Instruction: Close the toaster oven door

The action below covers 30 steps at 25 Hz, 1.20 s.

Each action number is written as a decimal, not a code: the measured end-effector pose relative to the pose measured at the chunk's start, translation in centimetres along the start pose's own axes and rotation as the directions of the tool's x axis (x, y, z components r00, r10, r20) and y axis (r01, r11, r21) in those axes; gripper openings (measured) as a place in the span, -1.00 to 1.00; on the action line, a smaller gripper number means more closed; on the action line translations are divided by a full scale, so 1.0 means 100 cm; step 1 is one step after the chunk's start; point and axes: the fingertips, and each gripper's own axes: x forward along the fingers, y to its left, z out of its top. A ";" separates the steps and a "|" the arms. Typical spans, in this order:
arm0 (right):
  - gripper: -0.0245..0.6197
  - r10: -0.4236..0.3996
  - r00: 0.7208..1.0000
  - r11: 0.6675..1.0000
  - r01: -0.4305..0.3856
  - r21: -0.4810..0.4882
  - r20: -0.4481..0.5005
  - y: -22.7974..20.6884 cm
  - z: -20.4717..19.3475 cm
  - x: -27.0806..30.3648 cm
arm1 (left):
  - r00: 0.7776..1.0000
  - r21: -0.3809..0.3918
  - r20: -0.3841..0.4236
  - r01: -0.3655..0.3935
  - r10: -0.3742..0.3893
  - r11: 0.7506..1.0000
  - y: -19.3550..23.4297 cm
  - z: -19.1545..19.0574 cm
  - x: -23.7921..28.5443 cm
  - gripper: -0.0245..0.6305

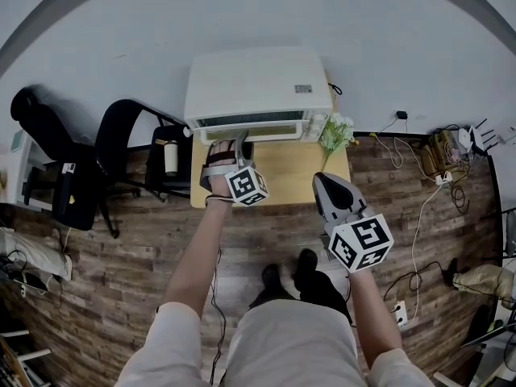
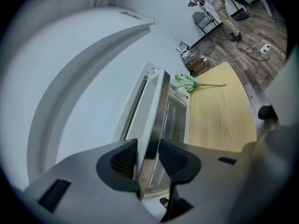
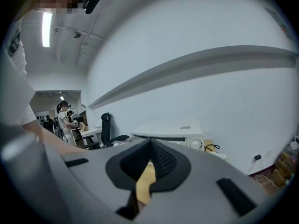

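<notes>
A white toaster oven [image 1: 258,83] stands at the back of a small wooden table [image 1: 282,177]. Its door [image 2: 154,101] is tipped nearly upright, with a narrow gap left to the oven body. My left gripper [image 1: 229,143] reaches the door's left part; in the left gripper view the door's top edge runs between the two pads of my left gripper [image 2: 148,160], which press on it from both sides. My right gripper [image 1: 322,181] hovers over the table's front right, apart from the oven [image 3: 168,129]. The right gripper [image 3: 150,146] has its pads touching, with nothing between them.
A bunch of pale flowers [image 1: 334,131] lies on the table right of the oven. Black chairs [image 1: 129,147] stand to the left, one with a white cup [image 1: 170,157] on it. Cables and a power strip [image 1: 427,176] lie on the wooden floor at right. People [image 3: 65,118] stand far behind.
</notes>
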 end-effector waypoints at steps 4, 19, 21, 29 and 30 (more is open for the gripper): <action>-0.93 0.000 1.000 1.000 -0.001 -0.001 -0.005 -0.003 0.000 0.004 | 1.000 -0.009 -0.004 -0.009 0.009 1.000 0.004 -0.001 0.006 -0.56; -0.93 -0.008 1.000 1.000 0.008 0.001 -0.009 -0.013 0.002 0.012 | 1.000 -0.029 -0.020 -0.008 0.007 1.000 0.020 0.000 0.025 -0.56; -0.93 -0.010 1.000 1.000 0.010 0.002 -0.009 -0.015 0.002 0.013 | 1.000 -0.033 -0.024 -0.009 0.009 0.999 0.021 0.000 0.025 -0.56; -0.93 -0.017 1.000 1.000 0.017 0.011 -0.011 -0.018 0.000 0.017 | 0.999 -0.040 -0.049 -0.019 0.017 0.999 0.024 -0.001 0.030 -0.51; -0.93 -0.017 1.000 1.000 0.017 0.012 -0.011 -0.018 -0.001 0.018 | 0.998 -0.039 -0.056 -0.020 0.018 0.999 0.024 -0.001 0.030 -0.51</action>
